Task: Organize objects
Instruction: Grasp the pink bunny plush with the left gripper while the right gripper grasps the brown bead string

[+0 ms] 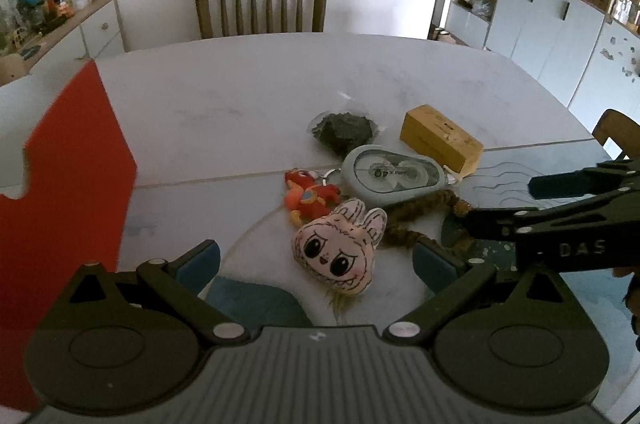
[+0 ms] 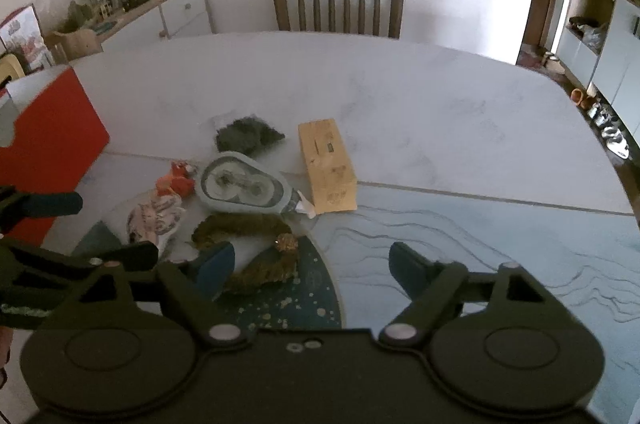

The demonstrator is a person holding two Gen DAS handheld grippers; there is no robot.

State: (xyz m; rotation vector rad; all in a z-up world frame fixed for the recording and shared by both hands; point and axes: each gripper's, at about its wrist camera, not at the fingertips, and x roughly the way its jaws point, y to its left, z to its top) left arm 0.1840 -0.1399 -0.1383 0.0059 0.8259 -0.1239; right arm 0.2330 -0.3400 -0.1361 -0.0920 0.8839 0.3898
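Note:
A pile of small objects lies on the table: a pink plush monster face (image 1: 338, 250), a red plush keychain (image 1: 310, 198), a grey-green correction tape dispenser (image 1: 394, 174), a brown scrunchie (image 1: 424, 220), a dark green clump in a clear bag (image 1: 345, 132) and a yellow box (image 1: 440, 138). My left gripper (image 1: 316, 262) is open, its fingers on either side of the pink plush. My right gripper (image 2: 312, 268) is open over the scrunchie (image 2: 260, 248), right of the plush (image 2: 154, 220). The dispenser (image 2: 240, 184) and box (image 2: 326, 164) lie beyond it.
A red and white box (image 1: 76, 164) stands at the table's left edge. A wooden chair (image 1: 262, 4) stands at the far side. A cluttered sideboard (image 1: 60, 24) is at the back left, cupboards (image 1: 560, 16) at the right. The table (image 2: 440, 112) is marble-white with a blue patterned part.

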